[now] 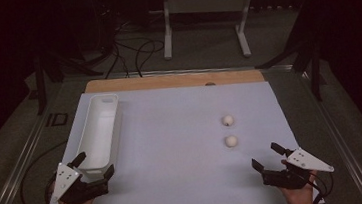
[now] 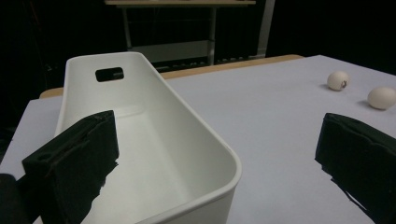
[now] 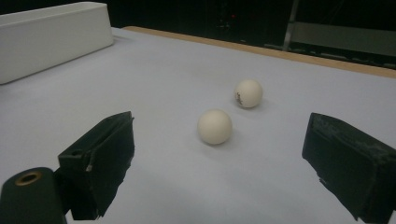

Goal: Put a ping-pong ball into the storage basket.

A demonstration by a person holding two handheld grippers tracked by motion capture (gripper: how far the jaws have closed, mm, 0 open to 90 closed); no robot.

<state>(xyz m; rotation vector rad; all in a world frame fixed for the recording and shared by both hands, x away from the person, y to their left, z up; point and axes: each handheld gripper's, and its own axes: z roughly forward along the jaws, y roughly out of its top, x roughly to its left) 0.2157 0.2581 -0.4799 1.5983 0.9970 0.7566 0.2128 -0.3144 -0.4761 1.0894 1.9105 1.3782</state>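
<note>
Two white balls lie on the white table top at the right: the nearer ball (image 1: 231, 141) (image 3: 215, 126) (image 2: 381, 97) is plain, and the farther ball (image 1: 227, 120) (image 3: 248, 93) (image 2: 338, 80) carries a small dark mark. A long white bin (image 1: 100, 132) (image 2: 154, 135) stands at the left and looks empty. My left gripper (image 1: 95, 166) (image 2: 219, 158) is open at the bin's near end, one jaw over the bin and the other outside it. My right gripper (image 1: 267, 156) (image 3: 219, 163) is open near the front right edge, a short way in front of the nearer ball, with nothing between its jaws.
The white table top (image 1: 182, 132) has a wooden strip (image 1: 174, 80) along its far edge. Beyond it stand a white metal frame (image 1: 206, 19) and cables (image 1: 129, 51) on the floor. Dark surroundings flank both sides.
</note>
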